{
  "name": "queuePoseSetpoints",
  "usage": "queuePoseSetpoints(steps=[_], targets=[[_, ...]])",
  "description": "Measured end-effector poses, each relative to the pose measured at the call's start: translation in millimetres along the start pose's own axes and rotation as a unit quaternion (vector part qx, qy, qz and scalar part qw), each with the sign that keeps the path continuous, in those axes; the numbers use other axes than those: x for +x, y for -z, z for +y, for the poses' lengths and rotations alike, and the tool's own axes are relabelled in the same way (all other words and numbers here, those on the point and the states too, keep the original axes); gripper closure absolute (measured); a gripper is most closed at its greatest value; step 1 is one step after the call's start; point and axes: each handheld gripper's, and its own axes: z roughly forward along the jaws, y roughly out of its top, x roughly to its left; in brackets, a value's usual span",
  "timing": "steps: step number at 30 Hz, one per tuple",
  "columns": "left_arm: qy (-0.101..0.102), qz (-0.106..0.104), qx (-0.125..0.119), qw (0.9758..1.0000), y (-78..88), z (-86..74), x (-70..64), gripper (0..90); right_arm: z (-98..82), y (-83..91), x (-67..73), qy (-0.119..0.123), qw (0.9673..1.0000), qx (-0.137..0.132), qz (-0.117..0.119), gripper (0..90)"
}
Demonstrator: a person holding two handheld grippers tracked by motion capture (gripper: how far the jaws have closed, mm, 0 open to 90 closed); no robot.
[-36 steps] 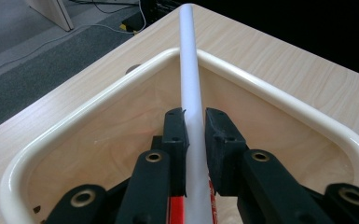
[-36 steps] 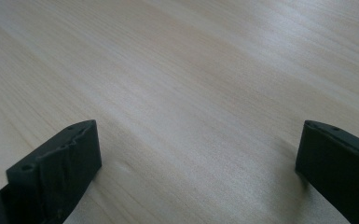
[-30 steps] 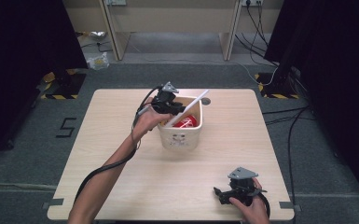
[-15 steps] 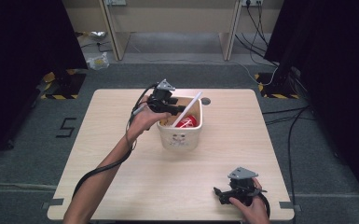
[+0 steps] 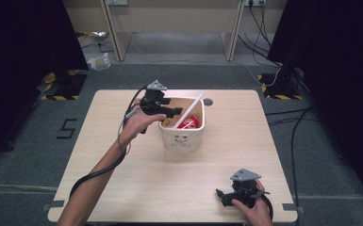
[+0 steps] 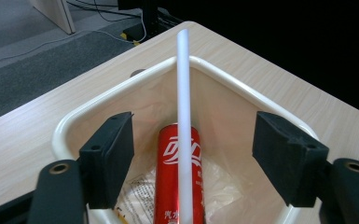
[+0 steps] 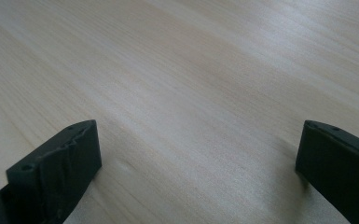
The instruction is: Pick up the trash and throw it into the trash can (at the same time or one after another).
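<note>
Left gripper view: jaws just opened, straw (image 6: pixel 183 116) free.

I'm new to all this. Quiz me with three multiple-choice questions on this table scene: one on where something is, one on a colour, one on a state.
1. Where does the white tube rest?
A. flat on the table
B. leaning in the bin
C. on the floor

2. What colour is the can?
A. red
B. blue
C. green

3. How are the left gripper's jaws?
A. clamped on the tube
B. clamped on the can
C. open

Answers:
1 B, its top end sticks out over the bin's rim.
2 A, it is red with white lettering.
3 C, both pads stand clear of the tube, having just been opening.
</note>
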Motion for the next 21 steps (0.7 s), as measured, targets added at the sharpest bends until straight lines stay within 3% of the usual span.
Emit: queuePoseSetpoints(steps=[21], targets=[[0.031, 0.024, -0.015, 0.9991, 34.1, -27.6, 28.0, 21.2, -0.1, -0.1, 0.0, 0.0, 1.0, 0.0, 0.001, 0.3]])
